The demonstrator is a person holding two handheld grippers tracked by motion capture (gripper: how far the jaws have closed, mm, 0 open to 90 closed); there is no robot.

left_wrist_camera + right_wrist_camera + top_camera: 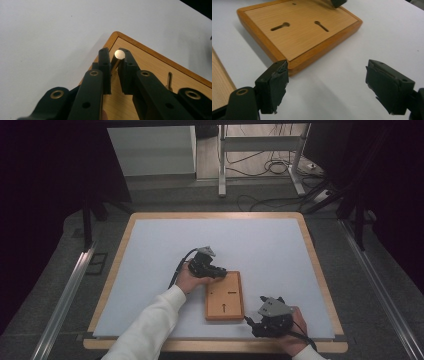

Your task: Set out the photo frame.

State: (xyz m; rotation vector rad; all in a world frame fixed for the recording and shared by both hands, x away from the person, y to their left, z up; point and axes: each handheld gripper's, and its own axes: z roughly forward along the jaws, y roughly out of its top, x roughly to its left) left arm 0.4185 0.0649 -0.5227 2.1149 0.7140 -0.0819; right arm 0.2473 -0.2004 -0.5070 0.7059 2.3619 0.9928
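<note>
The left gripper (114,65) pinches a shiny metal peg (117,58) at the wooden board's (224,296) far corner, maybe to pull it, while the right gripper (325,86) waits open nearby.

Worktop (280,245) has a pale grey-white surface with a light wood border showing at the edges. Dark grey carpet floor (60,270) lies around it. Metal rails (62,300) run along the floor on both sides of the worktop. Beyond the far edge stand a white cabinet (150,152) and a white metal frame (222,165) on a lighter wooden floor strip. Black cables (270,167) are tangled on the floor near the frame. Dark curtains (45,180) hang on both sides. Lighting is dim and even.
</note>
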